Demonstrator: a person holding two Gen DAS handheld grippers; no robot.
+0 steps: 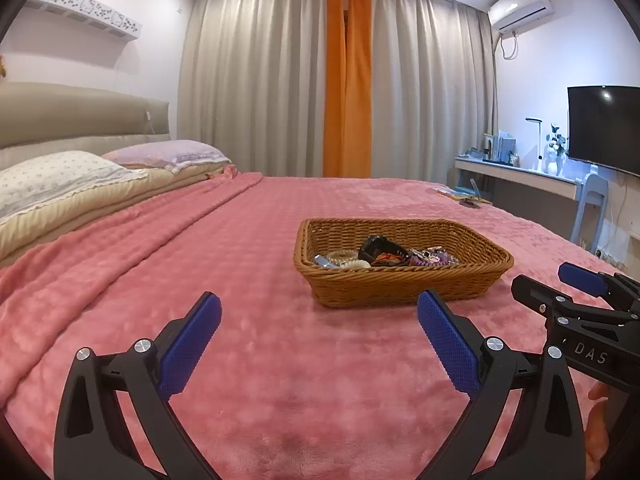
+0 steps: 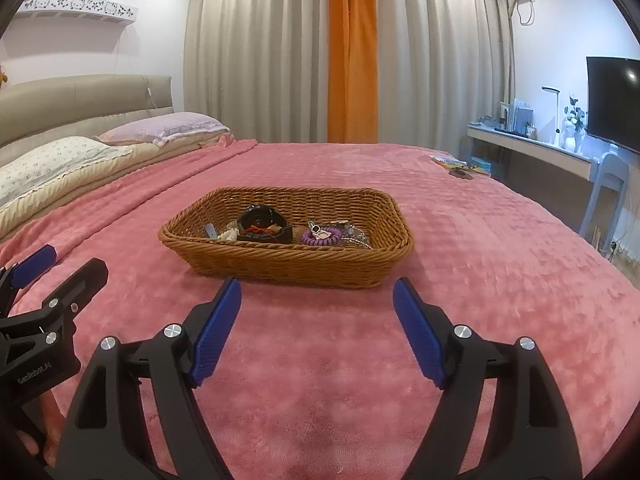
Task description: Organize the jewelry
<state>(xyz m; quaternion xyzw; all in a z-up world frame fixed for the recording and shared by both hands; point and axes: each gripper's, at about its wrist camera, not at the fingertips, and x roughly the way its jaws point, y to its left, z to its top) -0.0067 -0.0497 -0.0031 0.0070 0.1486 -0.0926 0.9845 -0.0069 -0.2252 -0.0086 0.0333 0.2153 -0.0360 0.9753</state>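
Mostly pink blanket (image 2: 460,248) over bed; wicker basket (image 2: 280,268) centred; curtains (image 2: 256,52) behind.

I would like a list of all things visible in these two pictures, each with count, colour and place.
wicker basket: one, brown, on the bed
black watch: one, in the basket, middle
purple coil hair tie: one, in the basket, right of the watch
blanket: one, pink, covering the bed
pillows: two, lilac and white floral, at the headboard
curtains: grey with an orange strip, behind the bed
television: one, black, right wall
air conditioner: one, white, upper right
left tool: one, black with blue pads, open, empty
right tool: one, same colours, open, empty
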